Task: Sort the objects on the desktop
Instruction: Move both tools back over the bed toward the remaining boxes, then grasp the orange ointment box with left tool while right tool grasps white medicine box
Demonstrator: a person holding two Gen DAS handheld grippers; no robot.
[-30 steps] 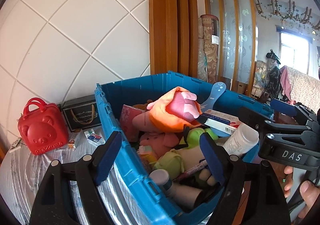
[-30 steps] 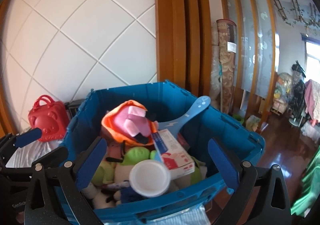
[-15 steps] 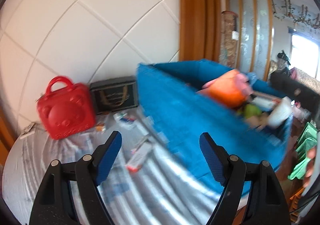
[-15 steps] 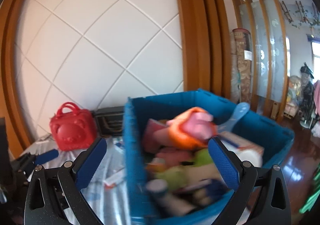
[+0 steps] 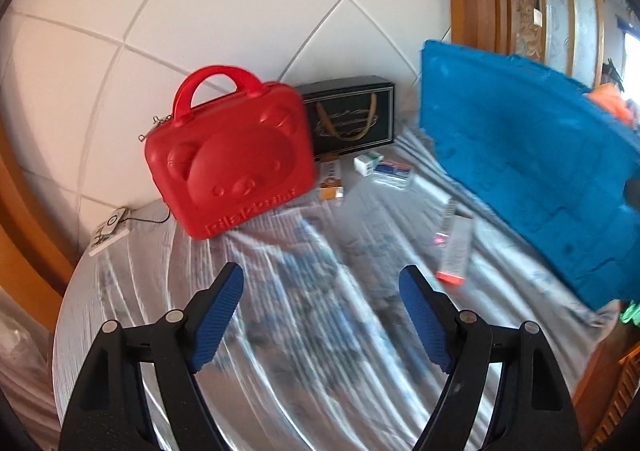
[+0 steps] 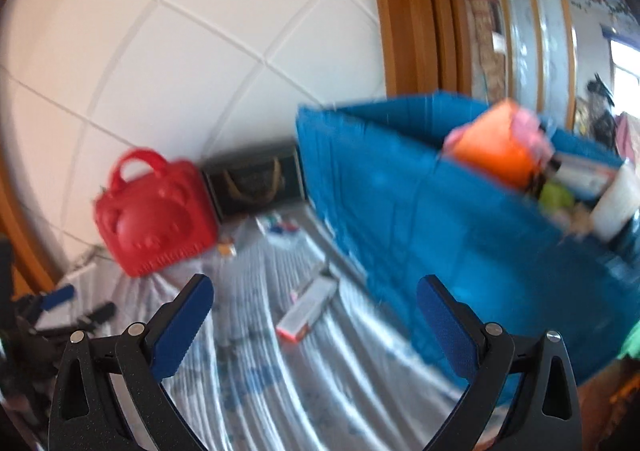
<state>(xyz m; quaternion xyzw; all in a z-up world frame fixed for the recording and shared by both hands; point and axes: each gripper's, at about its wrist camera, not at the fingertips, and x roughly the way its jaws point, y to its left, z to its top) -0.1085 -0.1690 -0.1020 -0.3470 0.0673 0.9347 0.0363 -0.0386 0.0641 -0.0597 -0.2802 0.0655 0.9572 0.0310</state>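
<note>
Left gripper (image 5: 322,315) and right gripper (image 6: 314,325) fingers apparently wide apart, empty.

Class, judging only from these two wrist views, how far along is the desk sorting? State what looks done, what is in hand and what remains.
Done: the blue bin already holds toys and boxes. In hand: nothing; the left tongs and right tongs are both open and empty. Left: the long flat box, small packets and red bear case lie on the table.

We count one red bear-face case (image 5: 230,155), one black gift box (image 5: 352,113), one blue crate (image 5: 520,155), one long flat box (image 5: 454,247), and several small packets, blurred.
</note>
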